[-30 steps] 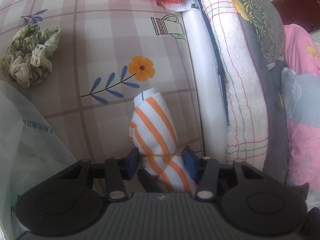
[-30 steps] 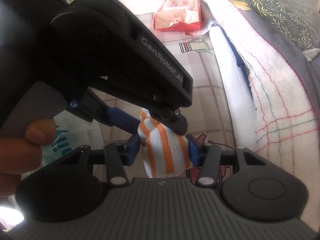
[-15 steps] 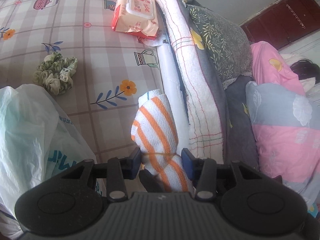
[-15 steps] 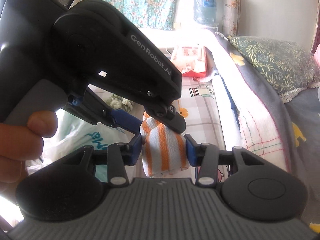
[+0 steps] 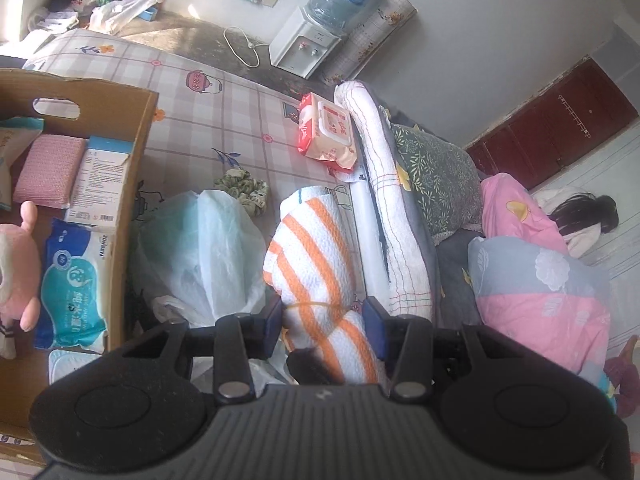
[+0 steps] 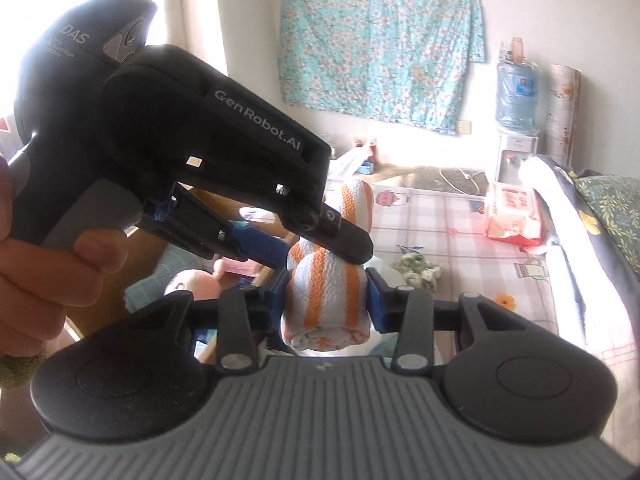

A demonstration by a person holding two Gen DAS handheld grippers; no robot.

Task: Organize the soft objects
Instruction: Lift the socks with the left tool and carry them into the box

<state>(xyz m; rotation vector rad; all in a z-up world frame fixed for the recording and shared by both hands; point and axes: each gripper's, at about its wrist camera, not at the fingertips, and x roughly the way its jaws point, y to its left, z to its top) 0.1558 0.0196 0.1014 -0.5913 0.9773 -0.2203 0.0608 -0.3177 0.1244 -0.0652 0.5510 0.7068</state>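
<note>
Black grippers, blue fingers [image 5: 374, 330], white "GenRobot.AI" lettering [image 6: 258, 120].

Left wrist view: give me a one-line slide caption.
Left tongs shut on a rolled orange-striped towel, held above the bed beside a cardboard box of soft goods.

**Both grippers clamped on the striped towel roll**

My right gripper [image 6: 326, 300] has its blue pads pressed against both sides of the rolled white towel with orange stripes [image 6: 325, 304]. The black left gripper [image 6: 320, 240] reaches in from the left and pinches the same roll further along. Near the bed's far edge lies a red-and-white wipes pack [image 6: 514, 218]; a green scrunchie [image 6: 418, 270] sits mid-bed.
</note>
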